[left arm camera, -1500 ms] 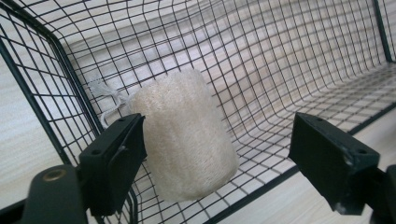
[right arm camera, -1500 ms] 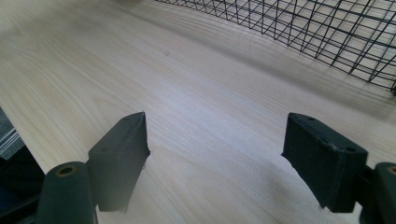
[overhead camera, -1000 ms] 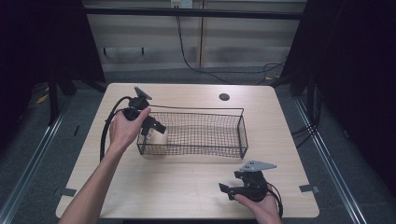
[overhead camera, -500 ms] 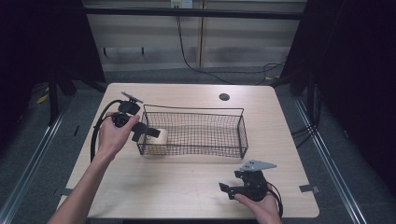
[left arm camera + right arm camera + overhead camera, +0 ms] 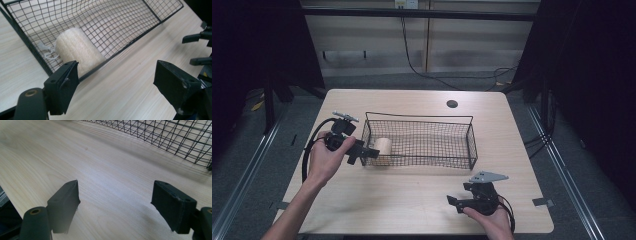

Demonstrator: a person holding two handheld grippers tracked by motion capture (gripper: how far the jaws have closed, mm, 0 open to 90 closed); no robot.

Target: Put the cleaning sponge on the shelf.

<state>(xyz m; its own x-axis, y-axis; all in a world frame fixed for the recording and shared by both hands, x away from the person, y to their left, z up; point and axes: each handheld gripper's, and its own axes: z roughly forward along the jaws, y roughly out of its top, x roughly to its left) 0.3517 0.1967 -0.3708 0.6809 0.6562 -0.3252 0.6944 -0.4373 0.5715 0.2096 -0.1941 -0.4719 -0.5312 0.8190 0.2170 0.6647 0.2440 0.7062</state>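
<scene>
Cream roll [image 5: 384, 146] lies inside the wire basket [image 5: 452, 121], at its 9 o'clock end, against the near wall. Long axis runs roughly 9-to-3 along the basket in the high view; a small white tie shows on the end face in the left gripper view.

Left hand-held gripper [image 5: 368, 151] sits outside the basket at that same end, just beside the mesh. Jaws released, nothing between them; they have just been opening slightly. Roll lies toward 3 o'clock from it, mesh between.

Right hand-held gripper [image 5: 454, 203] rests on the bench [image 5: 412, 200] near 5 o'clock, released, empty, well apart from the roll.

Judgement: left hand is nearer.
</scene>
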